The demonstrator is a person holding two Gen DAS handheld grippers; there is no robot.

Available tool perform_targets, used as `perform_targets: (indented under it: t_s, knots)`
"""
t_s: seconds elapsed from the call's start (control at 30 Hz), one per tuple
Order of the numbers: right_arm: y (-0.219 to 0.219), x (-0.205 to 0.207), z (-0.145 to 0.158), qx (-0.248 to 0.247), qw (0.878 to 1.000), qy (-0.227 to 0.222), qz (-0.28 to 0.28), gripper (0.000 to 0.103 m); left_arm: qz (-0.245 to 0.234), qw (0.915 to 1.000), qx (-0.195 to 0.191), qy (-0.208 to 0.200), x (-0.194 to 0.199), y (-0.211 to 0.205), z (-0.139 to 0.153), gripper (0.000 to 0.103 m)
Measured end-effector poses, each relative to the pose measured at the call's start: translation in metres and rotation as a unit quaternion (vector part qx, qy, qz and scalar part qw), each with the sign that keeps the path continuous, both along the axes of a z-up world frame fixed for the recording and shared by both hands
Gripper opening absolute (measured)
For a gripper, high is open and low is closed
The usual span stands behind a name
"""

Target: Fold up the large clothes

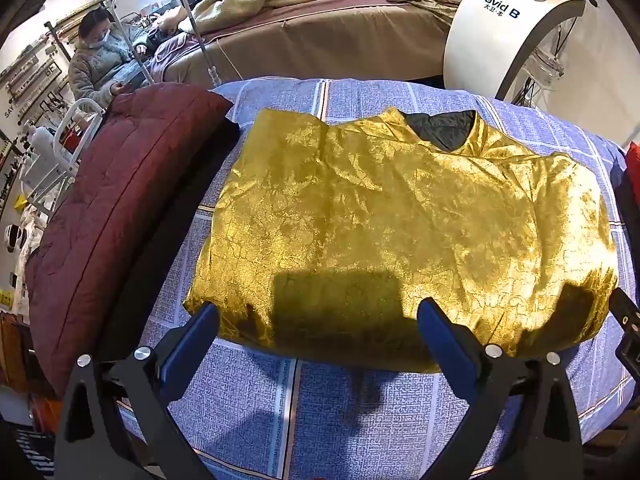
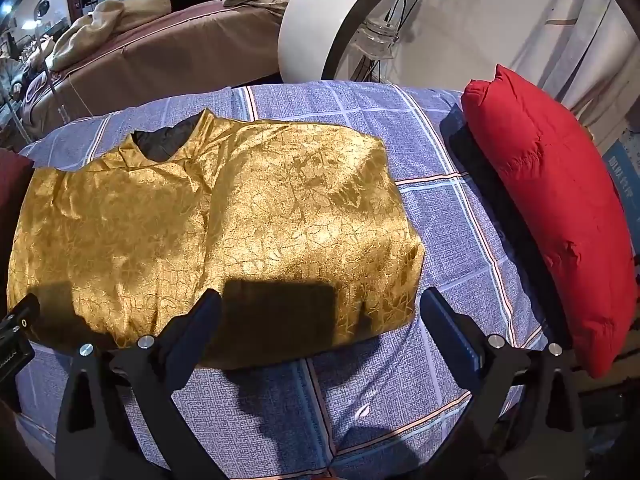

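Both grippers' fingers (image 1: 440,328) spread, empty; gold jacket (image 1: 400,216) lies crosswise, collar (image 1: 444,130) pointing away

The jacket (image 1: 400,216) is lying mid-frame on the bedsheet (image 1: 360,412) — a quilt (image 1: 116,208) lying left, a pillow (image 2: 556,208) lying right.

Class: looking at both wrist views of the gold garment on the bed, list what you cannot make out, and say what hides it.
- Gold garment: its sleeves are folded under, so they are hidden in both views.
- Its near hem: dark in shadow in both views.
- Red jacket: the left view shows only a sliver at its edge.
- Maroon jacket: the right view's left edge cuts it off.
- Black lining: any label is too small to see.
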State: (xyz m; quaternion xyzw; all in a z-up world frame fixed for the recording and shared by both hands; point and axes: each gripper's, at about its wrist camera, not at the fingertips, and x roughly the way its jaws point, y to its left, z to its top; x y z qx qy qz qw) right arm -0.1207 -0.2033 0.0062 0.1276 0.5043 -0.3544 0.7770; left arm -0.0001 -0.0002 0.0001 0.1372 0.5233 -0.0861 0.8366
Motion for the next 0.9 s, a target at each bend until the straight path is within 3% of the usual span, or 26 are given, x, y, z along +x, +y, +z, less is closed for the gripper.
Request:
perform_targets:
  t_s: [0.9]
  knots:
    - [0.0063,0.0044,0.0009,0.012,1.0,-0.007,0.022,0.097,-0.003,1.0,0.002,-0.006,0.0036,-0.0021,-0.0035,0.097]
